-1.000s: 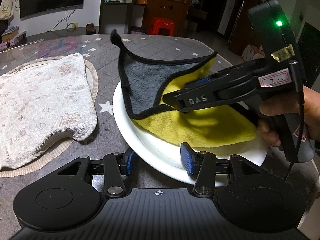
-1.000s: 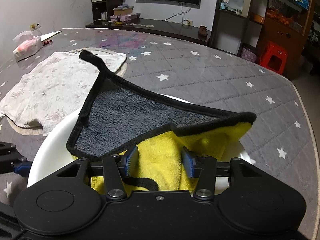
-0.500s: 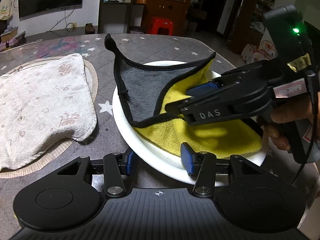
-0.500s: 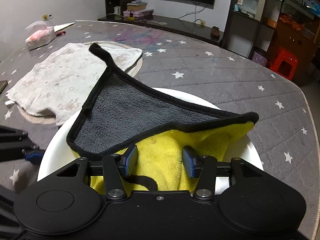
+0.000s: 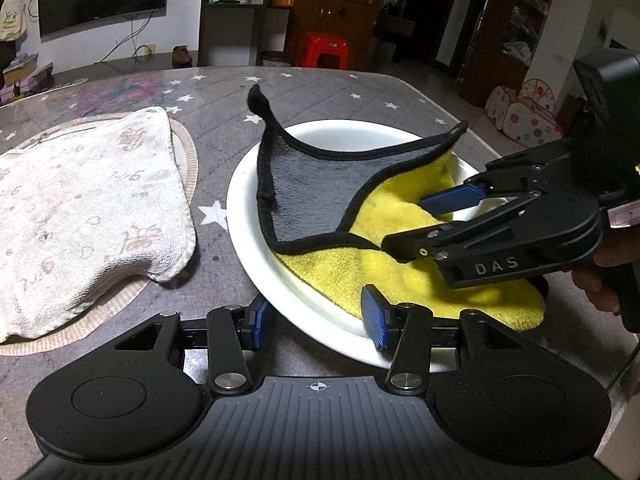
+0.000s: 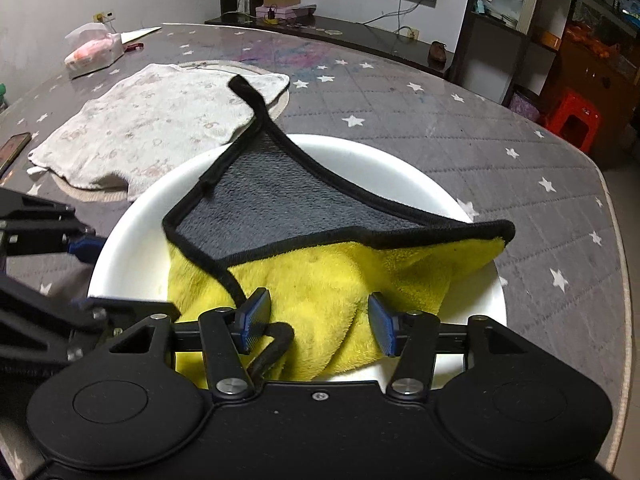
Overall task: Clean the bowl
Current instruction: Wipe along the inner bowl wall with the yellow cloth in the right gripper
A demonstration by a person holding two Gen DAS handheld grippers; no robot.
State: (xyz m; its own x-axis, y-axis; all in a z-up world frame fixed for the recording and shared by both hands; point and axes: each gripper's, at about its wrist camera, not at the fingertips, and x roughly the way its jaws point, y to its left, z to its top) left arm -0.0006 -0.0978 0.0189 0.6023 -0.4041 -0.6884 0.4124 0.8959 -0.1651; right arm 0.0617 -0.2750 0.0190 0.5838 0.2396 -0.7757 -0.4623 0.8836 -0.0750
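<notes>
The white bowl point(image 5: 256, 256) sits on the counter point(image 5: 320, 96), shallow and wide, with a yellow-and-grey cloth point(image 6: 320, 272) bunched inside it and one black-edged corner standing up past the far rim. It looks like glazed ceramic or hard plastic: stiff, smooth, likely to slide on the quilted cover and chip if knocked, so the near rim is the sensible place to hold it. The left gripper point(image 5: 320, 316) is there, its jaws astride that rim, one pad outside and one inside, though whether they press on it cannot be told. The cloth is soft and light, best pinched by a fold. The right gripper point(image 6: 316, 324) has its jaws opening around the yellow pile, the pads apparently clear of it. A pale towel point(image 5: 80, 208) lies beside the bowl.
</notes>
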